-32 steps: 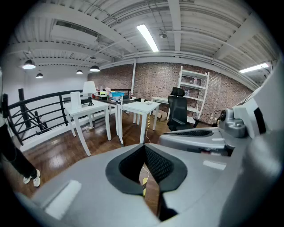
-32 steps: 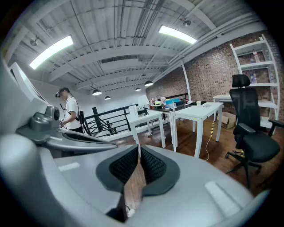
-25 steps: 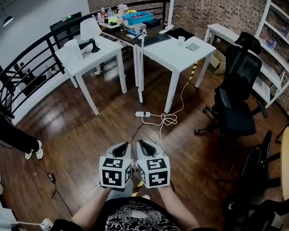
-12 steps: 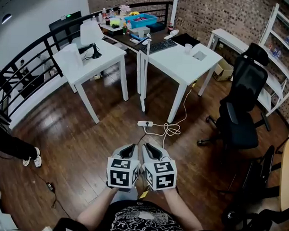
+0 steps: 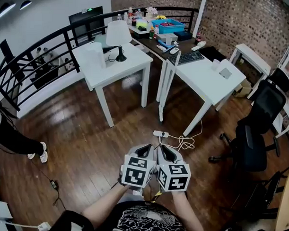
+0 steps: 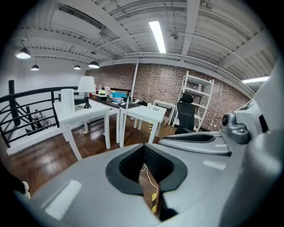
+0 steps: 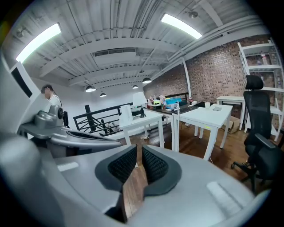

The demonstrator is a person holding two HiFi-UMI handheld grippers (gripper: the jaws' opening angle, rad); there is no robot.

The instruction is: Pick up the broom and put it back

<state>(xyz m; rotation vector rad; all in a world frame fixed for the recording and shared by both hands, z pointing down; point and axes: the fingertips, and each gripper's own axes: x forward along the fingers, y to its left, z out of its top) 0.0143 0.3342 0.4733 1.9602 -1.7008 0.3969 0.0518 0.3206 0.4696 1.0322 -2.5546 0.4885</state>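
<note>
Left gripper (image 5: 143, 150): clenched, pad tips meeting, nothing in them. Right gripper (image 5: 166, 153): touching its side, jaws just eased open to a thin slit, nothing between.

Broom: I take thin white stick (image 5: 176, 59) between white tables (image 5: 129, 65) as its handle; head not made out. It lies well ahead of both, slightly right, long axis upright. I judge right gripper marginally nearer.

Head view: high, steeply down on white tables (image 5: 202, 84). Gripper views: low, near-level, facing the same tables.
</note>
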